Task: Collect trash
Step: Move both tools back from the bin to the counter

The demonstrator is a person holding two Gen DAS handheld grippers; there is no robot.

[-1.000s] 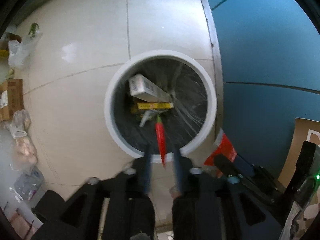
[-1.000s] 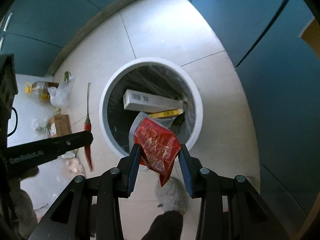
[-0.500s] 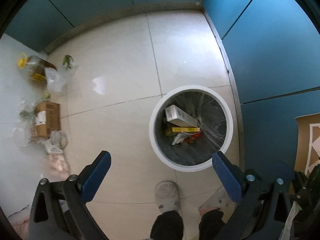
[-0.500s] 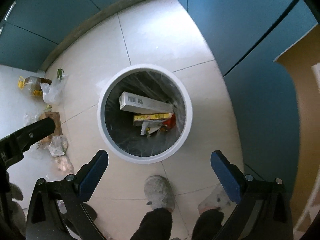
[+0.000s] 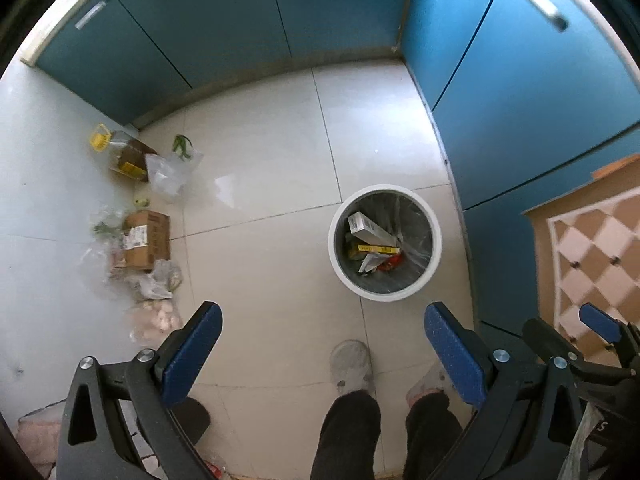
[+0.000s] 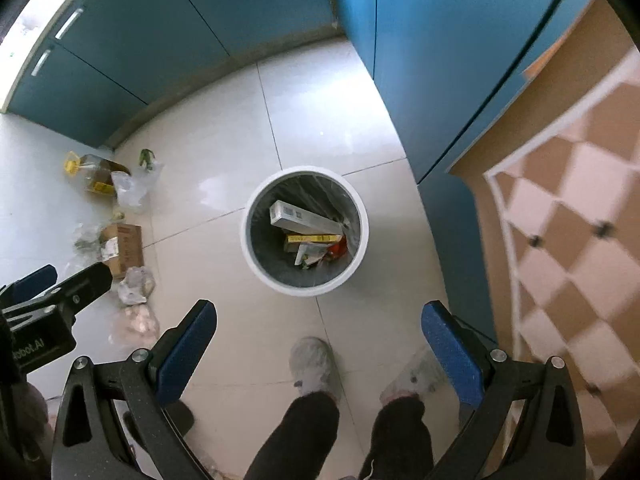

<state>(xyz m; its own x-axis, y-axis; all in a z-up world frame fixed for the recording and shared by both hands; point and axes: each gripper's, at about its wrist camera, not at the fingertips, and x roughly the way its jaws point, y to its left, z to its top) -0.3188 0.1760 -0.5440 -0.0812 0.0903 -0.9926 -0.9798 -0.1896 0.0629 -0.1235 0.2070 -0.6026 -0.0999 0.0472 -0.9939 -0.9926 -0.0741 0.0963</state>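
Observation:
A white round trash bin [image 5: 436, 240] [image 6: 362, 216] with a clear liner stands on the tiled floor by the blue cabinets. Inside lie a white box [image 6: 302, 218], a yellow box [image 6: 314, 238] and red wrappers [image 6: 340, 246]. My left gripper [image 5: 322, 354] is open and empty, high above the floor, short of the bin. My right gripper [image 6: 318, 350] is open and empty, also high above the floor. The left gripper shows at the left edge of the right wrist view [image 6: 52, 292].
Loose items lie on the floor at the left: an oil bottle [image 5: 124, 154], plastic bags [image 5: 170, 174], a cardboard box [image 5: 144, 238], a bag of pale lumps [image 5: 158, 316]. The person's feet [image 5: 352, 362] stand below the bin. Blue cabinets [image 5: 520, 92] line the back and right.
Both grippers opened and dropped the red chili and the red wrapper into the bin. Both have since risen well above it, so the bin looks smaller.

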